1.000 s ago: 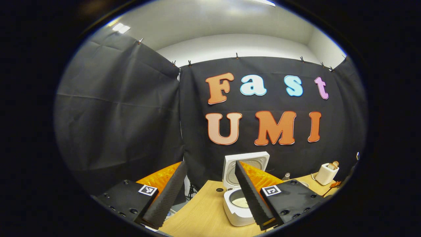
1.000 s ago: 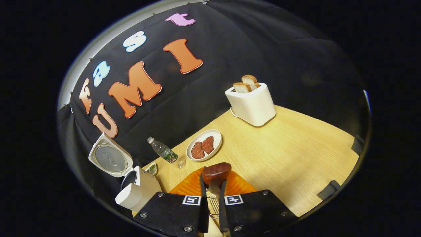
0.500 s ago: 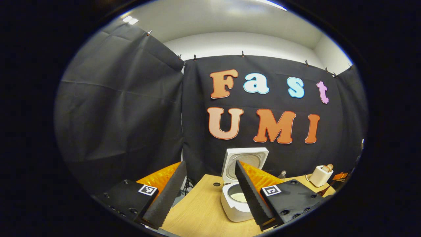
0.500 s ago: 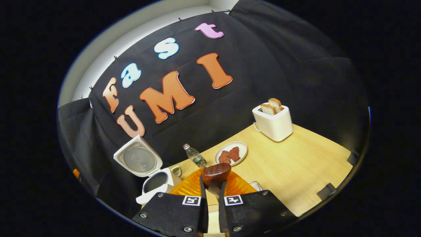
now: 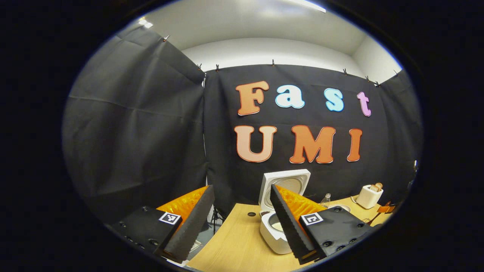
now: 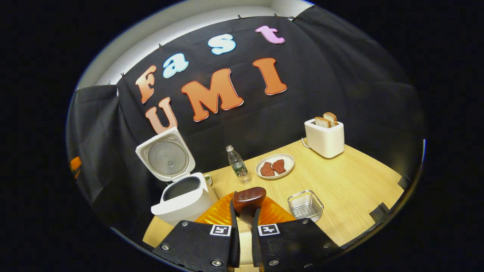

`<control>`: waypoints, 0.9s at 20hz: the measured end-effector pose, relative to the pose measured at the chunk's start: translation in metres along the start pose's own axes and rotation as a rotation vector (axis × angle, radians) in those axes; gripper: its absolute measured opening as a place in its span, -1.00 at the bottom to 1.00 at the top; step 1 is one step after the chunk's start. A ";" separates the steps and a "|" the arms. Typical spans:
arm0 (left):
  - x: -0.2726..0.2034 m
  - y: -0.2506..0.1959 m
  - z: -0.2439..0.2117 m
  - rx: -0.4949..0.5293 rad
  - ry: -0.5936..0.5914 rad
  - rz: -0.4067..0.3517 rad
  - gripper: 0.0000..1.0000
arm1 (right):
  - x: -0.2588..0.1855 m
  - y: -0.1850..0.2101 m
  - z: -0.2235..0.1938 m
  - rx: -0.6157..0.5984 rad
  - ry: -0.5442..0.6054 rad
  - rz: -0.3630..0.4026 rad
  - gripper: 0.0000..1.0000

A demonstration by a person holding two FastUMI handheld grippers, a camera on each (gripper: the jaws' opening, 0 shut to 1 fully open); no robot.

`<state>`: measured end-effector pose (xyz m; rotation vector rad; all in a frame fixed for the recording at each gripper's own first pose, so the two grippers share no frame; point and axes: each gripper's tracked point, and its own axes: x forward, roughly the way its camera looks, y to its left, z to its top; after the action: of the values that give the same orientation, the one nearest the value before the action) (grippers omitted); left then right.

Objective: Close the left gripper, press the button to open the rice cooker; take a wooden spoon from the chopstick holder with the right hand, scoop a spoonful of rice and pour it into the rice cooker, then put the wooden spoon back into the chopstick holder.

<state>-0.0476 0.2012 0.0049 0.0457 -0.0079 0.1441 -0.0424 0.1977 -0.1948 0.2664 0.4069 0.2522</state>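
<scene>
Here, in the left gripper view, the left gripper (image 5: 239, 211) hangs with its fingers spread wide above the table (image 5: 234, 245), the rice cooker (image 5: 274, 236) standing lid-up just beyond it. In the right gripper view, the right gripper (image 6: 245, 215) pinches the wooden spoon (image 6: 248, 198), right of the rice cooker (image 6: 184, 200), with the metal-mesh chopstick holder (image 6: 305, 205) further right.

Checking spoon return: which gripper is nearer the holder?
Right. Right gripper hovers just left of the holder, shut on the spoon; the left gripper hangs open past the cooker, at the table's far end.
</scene>
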 end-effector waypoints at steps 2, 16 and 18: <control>0.002 0.005 -0.002 0.010 0.003 -0.007 0.94 | 0.003 0.004 -0.017 -0.079 0.009 -0.027 -0.77; 0.019 0.022 -0.030 0.015 0.068 -0.040 1.00 | 0.005 0.025 -0.095 -0.326 0.093 -0.121 -0.77; 0.019 0.024 -0.033 0.010 0.075 -0.045 0.99 | 0.004 0.033 -0.102 -0.292 0.115 -0.111 -0.77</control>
<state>-0.0322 0.2292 -0.0268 0.0504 0.0686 0.1008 -0.0879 0.2504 -0.2769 -0.0578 0.4907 0.2149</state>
